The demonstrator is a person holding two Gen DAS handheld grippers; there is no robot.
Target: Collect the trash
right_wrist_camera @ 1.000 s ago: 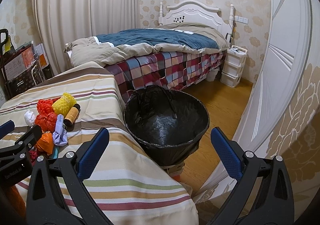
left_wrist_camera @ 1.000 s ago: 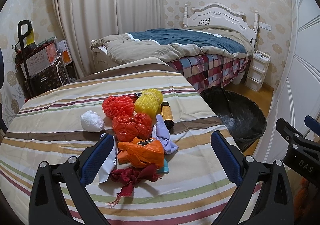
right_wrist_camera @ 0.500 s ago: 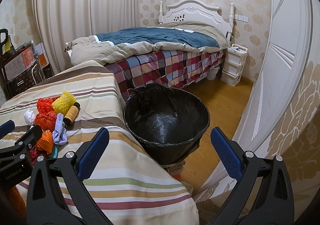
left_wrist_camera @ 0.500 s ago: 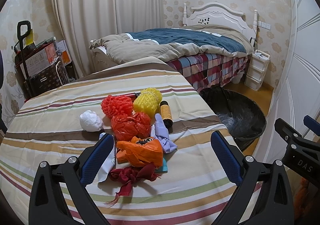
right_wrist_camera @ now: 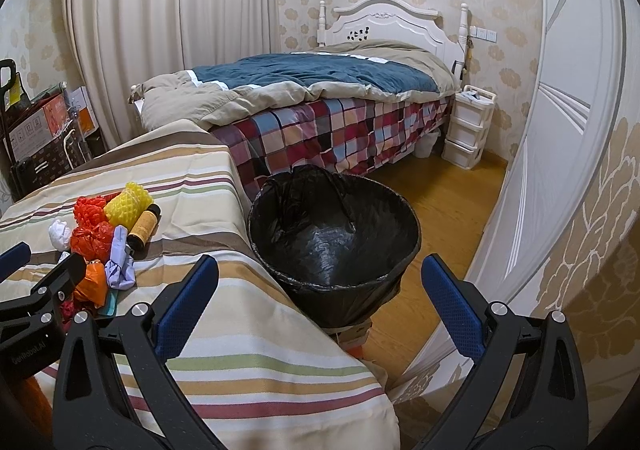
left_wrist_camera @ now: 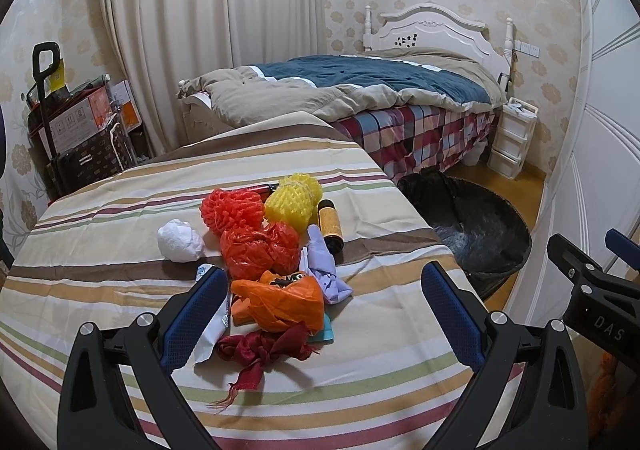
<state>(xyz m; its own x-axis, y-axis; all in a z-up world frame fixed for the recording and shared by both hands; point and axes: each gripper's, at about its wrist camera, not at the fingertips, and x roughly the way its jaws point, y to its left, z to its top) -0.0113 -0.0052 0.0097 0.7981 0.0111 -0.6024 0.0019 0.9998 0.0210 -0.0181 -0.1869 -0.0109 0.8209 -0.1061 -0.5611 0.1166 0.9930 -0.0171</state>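
The left claw (left_wrist_camera: 322,296) has crept nearer the trash pile, jaws spread and empty over the orange bag (left_wrist_camera: 282,300) at twelve o'clock; best straddle it squarely before pinching, while the right claw (right_wrist_camera: 320,300), also spread, faces the bin (right_wrist_camera: 334,234) beside the table (left_wrist_camera: 100,226).

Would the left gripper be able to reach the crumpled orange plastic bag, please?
Probably yes: the left gripper is open and aimed at the crumpled orange plastic bag, with nothing between them.

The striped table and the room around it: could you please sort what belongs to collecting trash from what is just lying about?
Job:
- trash pile on the striped table
- black-lined bin
- left tool, open
- right tool, open

Lying about:
- bed
- white drawer unit
- boxes
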